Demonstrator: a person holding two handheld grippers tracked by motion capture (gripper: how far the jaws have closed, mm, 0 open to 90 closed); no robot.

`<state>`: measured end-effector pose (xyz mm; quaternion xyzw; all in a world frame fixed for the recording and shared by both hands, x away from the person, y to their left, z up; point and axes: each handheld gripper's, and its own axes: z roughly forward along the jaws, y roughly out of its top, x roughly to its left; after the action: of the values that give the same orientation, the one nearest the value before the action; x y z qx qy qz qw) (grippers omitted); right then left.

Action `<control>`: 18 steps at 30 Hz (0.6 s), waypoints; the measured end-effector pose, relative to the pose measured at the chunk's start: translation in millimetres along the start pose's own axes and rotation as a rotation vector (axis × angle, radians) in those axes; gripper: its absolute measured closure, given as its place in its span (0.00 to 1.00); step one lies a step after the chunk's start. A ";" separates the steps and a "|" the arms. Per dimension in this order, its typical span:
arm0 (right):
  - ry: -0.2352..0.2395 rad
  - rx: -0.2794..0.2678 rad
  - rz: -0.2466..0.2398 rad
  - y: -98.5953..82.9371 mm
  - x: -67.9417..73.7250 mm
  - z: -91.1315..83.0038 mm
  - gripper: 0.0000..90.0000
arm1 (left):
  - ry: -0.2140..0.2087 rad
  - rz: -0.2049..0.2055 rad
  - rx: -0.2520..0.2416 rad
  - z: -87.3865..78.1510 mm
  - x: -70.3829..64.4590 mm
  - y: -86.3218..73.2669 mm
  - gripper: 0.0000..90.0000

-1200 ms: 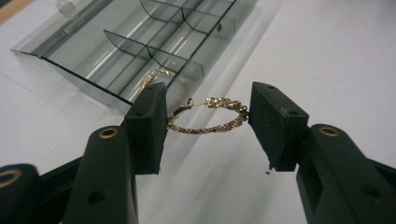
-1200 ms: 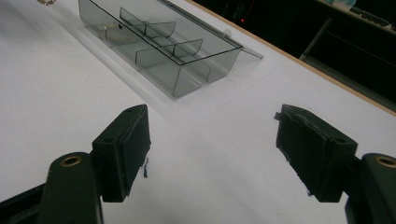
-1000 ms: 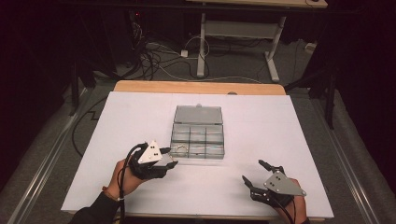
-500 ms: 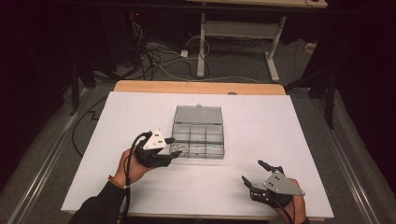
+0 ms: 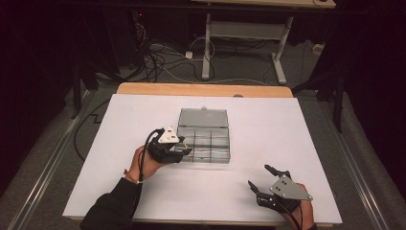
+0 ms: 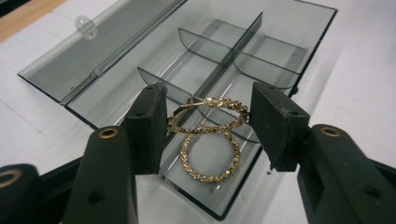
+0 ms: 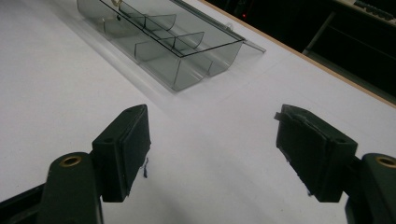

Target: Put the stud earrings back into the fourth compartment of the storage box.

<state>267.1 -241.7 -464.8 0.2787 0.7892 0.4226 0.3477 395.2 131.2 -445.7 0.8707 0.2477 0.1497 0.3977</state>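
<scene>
A clear grey compartment box [image 5: 205, 154] lies open at the table's middle, its lid [image 5: 203, 117] folded back. My left gripper [image 5: 186, 151] hangs over the box's near left compartment. In the left gripper view my left gripper [image 6: 208, 109] is shut on a gold twisted hoop earring [image 6: 225, 102], which is tilted between the two pads. A second gold hoop earring [image 6: 208, 178] lies flat in the compartment just below it. My right gripper [image 5: 258, 176] rests open near the table's front right, with bare white table between the jaws of my right gripper [image 7: 212, 135].
The box [image 7: 187, 70] lies ahead and to the left in the right gripper view. The white table top [image 5: 287, 124] has a wooden strip [image 5: 203, 89] along its far edge. Cables and a desk frame [image 5: 239, 33] stand on the floor behind.
My left gripper has moved right and forward from beside the box to over its near left compartment. The right gripper has stayed in place.
</scene>
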 end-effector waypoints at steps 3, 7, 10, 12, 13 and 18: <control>0.001 0.001 -0.001 -0.2 0.0 0.2 0.29 | -0.003 -0.008 0.005 5.6 1.7 -0.3 0.51; 0.001 0.001 0.001 -0.3 0.0 0.0 0.29 | 0.005 -0.019 0.012 10.9 2.9 -1.0 0.50; 0.001 0.001 0.004 -0.5 -0.4 0.1 0.29 | 0.008 -0.024 0.010 11.8 3.6 -1.3 0.51; 0.002 0.002 0.003 -0.7 -0.2 0.3 0.29 | 0.013 -0.030 0.004 11.4 3.7 -1.4 0.50; 0.002 0.003 0.003 -0.7 -0.2 0.3 0.29 | 0.018 -0.032 0.003 11.0 3.9 -1.5 0.49; 0.002 0.001 0.003 -0.5 -0.2 0.0 0.29 | 0.031 -0.030 -0.015 6.4 3.3 -1.8 0.48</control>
<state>267.2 -242.1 -465.3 0.2800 0.7892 0.4230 0.3462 400.3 130.1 -450.9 0.8615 0.2655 0.1590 0.4025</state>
